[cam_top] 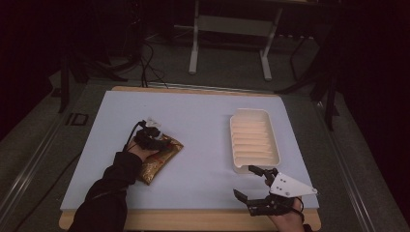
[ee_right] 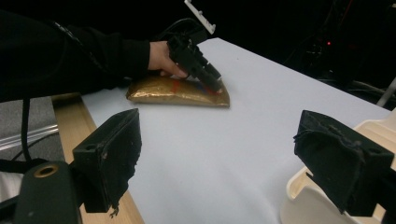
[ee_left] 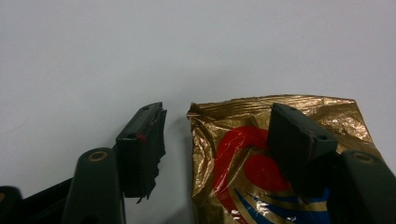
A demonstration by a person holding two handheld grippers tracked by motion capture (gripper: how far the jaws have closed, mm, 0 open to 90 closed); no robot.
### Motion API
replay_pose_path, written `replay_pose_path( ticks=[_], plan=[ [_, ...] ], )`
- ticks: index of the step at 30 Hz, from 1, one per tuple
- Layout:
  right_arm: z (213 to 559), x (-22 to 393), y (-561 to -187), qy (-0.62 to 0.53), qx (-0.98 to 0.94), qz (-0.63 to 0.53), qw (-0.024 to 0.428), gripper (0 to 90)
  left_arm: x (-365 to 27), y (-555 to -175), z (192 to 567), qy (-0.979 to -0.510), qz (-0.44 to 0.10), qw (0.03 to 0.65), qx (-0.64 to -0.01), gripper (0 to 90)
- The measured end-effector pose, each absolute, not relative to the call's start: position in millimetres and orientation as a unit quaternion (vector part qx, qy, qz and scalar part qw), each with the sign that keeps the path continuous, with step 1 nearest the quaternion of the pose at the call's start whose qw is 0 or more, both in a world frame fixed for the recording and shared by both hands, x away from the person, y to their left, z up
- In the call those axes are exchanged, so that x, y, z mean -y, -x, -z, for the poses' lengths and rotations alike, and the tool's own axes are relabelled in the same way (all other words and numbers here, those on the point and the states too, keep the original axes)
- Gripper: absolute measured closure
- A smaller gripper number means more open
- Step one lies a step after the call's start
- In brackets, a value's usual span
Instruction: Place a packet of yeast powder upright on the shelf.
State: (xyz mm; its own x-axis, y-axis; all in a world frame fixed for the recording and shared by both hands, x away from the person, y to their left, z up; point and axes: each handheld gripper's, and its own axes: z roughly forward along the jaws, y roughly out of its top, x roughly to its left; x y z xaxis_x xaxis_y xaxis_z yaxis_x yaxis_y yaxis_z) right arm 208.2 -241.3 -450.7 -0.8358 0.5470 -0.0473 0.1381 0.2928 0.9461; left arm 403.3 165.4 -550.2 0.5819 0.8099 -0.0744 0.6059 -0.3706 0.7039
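The gold foil snack bag [cam_top: 161, 161] lies flat on the left part of the pale tabletop [cam_top: 203, 140], well apart from the cream ribbed tray [cam_top: 253, 141] that sits toward the right side. The left claw [cam_top: 153, 137] is lowered over the bag's far end with its jaws spread wide, not yet gripping: in the left gripper view one jaw stands over the printed red and blue face of the bag [ee_left: 280, 154] while the other hangs over bare tabletop just beside the crinkled sealed edge. That straddle looks like the set-up for pinching the bag along its edge, since a flat pouch gives little else to catch. Whether the jaw over the foil touches it I cannot tell. The right claw [cam_top: 255, 182] waits near the front edge of the tabletop, just off the tray's near end, its jaws also released and holding nothing; it seems parked there so it stays out of the way and is ready to steady the tray [ee_right: 322, 196] if the bag is to go in. From the right gripper view the bag [ee_right: 180, 91] shows as a low, puffy mound with the left claw [ee_right: 208, 77] and the person's hand [ee_right: 161, 59] bent over it. Nothing lies on the open surface between bag and tray. Beyond the tabletop the dark floor carries loose cables [cam_top: 147, 65] and the white legs of a stand [cam_top: 194, 53], none of them in reach of the work.
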Motion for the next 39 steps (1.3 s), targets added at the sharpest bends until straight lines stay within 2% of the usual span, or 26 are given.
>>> replay_pose_path(
  ticks=[2, 5, 6, 7, 16, 18, 39],
  plan=[
    [450, 242, -208, -0.220, -0.781, -0.554, 0.186, 14.6, -164, -402, 550, -0.816, -0.142, 0.354, -0.434, 40.5],
    [450, 242, -208, -0.220, -0.782, -0.553, 0.186, 14.6, -162, -400, 549, -0.820, -0.143, 0.354, -0.426, 50.6],
    [450, 241, -208, -0.219, -0.782, -0.553, 0.186, 14.6, -160, -398, 548, -0.823, -0.146, 0.349, -0.423, 50.6],
    [450, 241, -208, -0.218, -0.783, -0.552, 0.186, 14.6, -159, -397, 548, -0.824, -0.149, 0.347, -0.423, 55.7],
    [451, 240, -208, -0.217, -0.784, -0.552, 0.184, 14.8, -155, -394, 547, -0.836, -0.148, 0.341, -0.403, 81.4],
    [451, 240, -208, -0.217, -0.785, -0.551, 0.184, 14.9, -155, -393, 546, -0.839, -0.150, 0.342, -0.396, 84.6],
    [449, 242, -208, -0.224, -0.784, -0.549, 0.183, 16.1, -166, -372, 515, -0.820, -0.173, 0.374, -0.397, 87.4]
  ],
)
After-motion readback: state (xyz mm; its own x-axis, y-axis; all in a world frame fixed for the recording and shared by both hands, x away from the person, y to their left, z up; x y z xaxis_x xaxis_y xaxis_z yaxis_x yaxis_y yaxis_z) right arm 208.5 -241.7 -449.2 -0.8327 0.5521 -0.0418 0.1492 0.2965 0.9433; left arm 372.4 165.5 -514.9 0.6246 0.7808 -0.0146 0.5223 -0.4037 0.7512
